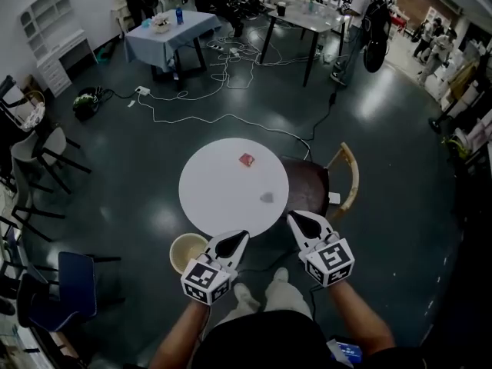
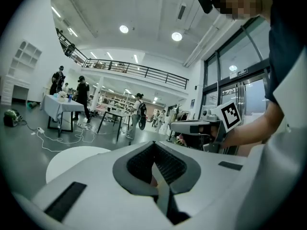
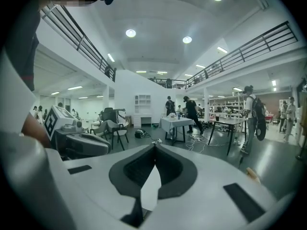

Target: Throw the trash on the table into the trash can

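Approach step: left tongs (image 1: 243, 235) and right tongs (image 1: 293, 216) both clenched, empty, at desk (image 1: 215, 194) edge. Next: open one, reach red trash (image 1: 246, 159); trash can (image 1: 184, 252) sits near left tongs

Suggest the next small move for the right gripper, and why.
Probably open the right gripper and ease it forward toward the grey scrap, the nearer trash on the white table. Its fingers are shut with nothing between them, and the red wrapper lies farther off.
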The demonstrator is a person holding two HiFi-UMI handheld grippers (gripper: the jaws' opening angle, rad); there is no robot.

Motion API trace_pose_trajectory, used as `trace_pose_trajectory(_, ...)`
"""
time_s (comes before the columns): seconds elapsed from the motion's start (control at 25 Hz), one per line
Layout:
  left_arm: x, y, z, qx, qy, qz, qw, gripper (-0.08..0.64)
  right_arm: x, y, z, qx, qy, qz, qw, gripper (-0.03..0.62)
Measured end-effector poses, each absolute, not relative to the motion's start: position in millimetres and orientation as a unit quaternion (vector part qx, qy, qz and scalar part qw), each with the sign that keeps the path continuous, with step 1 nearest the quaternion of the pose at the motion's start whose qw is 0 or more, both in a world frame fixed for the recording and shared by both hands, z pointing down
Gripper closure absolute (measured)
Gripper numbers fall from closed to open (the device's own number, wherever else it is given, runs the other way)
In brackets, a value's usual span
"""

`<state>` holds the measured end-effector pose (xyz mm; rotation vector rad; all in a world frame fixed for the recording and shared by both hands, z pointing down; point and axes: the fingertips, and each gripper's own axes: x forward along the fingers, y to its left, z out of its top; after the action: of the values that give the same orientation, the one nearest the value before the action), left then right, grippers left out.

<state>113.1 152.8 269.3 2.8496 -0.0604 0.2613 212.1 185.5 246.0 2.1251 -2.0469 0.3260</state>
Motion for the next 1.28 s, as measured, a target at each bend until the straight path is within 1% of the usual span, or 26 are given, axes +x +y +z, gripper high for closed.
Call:
trace_pose_trajectory(0.4,170,143,306,0.982,-0.008,0.120,0.145,0.551,259,183,279,0.716,-0.679,0.135,0.090,0.575)
trace_pose_trajectory(0.64,209,129,331,0.978,-0.025,0.138,0.157,0.550,287,170,311,0.698,-0.690,0.161,0.105,0.575)
trace_pose_trajectory(1.0,264,95,398,0.967,-0.042,0.196,0.157,0.549,331,139,355,0.676,-0.702,0.193,0.111,0.575)
trace_pose_trajectory(1.28,311,65,458,0.954,-0.061,0.238,0.171,0.547,380,127,391,0.673,-0.698,0.224,0.095,0.575)
